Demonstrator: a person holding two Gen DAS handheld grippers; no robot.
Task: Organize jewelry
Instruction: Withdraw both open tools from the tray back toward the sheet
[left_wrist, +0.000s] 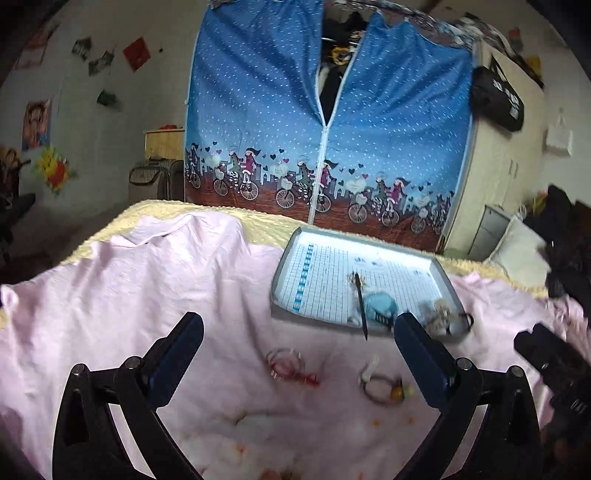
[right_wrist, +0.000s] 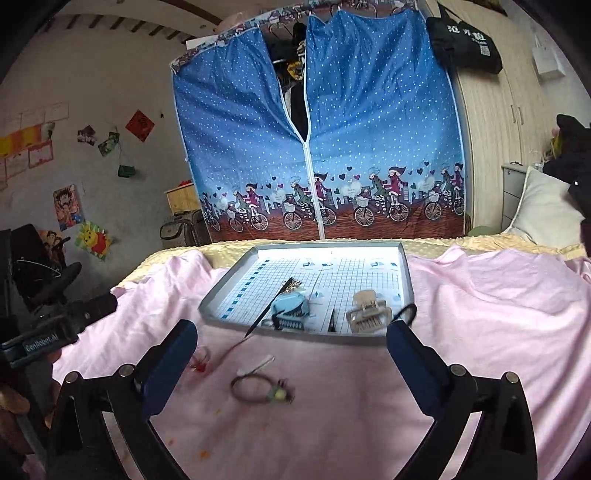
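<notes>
Both grippers wide apart and empty over the pink sheet (right_wrist: 480, 295).
The left gripper (left_wrist: 299, 354) and right gripper (right_wrist: 291, 354) hover near the loose hair tie (right_wrist: 255, 387), just short of the tray (right_wrist: 229, 284); it looks light and floppy, so I'd pinch the band itself, not the slippery little charm.

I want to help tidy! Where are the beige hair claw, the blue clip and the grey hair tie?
beige hair claw (right_wrist: 369, 314), right wrist view, its teeth.
blue clip (right_wrist: 290, 304), right wrist view, its top.
grey hair tie (right_wrist: 255, 388), right wrist view, its loop.
</notes>
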